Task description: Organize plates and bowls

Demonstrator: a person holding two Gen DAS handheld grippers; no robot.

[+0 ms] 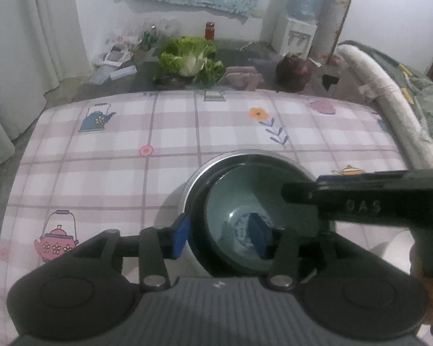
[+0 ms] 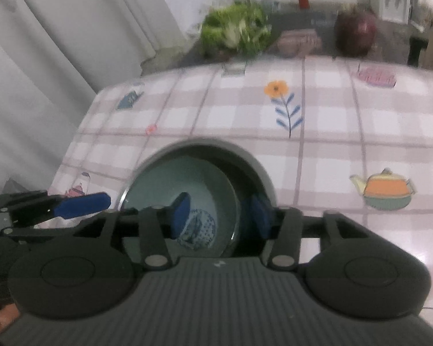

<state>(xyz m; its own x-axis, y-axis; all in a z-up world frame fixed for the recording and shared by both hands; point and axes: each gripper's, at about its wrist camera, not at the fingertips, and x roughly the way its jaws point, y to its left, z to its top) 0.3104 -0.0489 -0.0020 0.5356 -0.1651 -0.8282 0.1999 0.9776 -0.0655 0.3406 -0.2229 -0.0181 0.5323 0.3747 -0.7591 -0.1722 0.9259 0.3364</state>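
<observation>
Left gripper [image 1: 219,235] stood open, pads astride near rim of steel bowl [image 1: 193,184], not pressing. Right gripper [image 2: 220,216] was open too, straddling rim of pale-green bowl [image 2: 158,178] nested inside. Both bowls sat on table w/ pink plaid cloth [image 1: 101,173], teapot prints. Beyond: lettuce [image 1: 187,57], red jar [image 1: 210,30], water dispenser [image 1: 297,28], white curtains [image 1: 29,28].
</observation>
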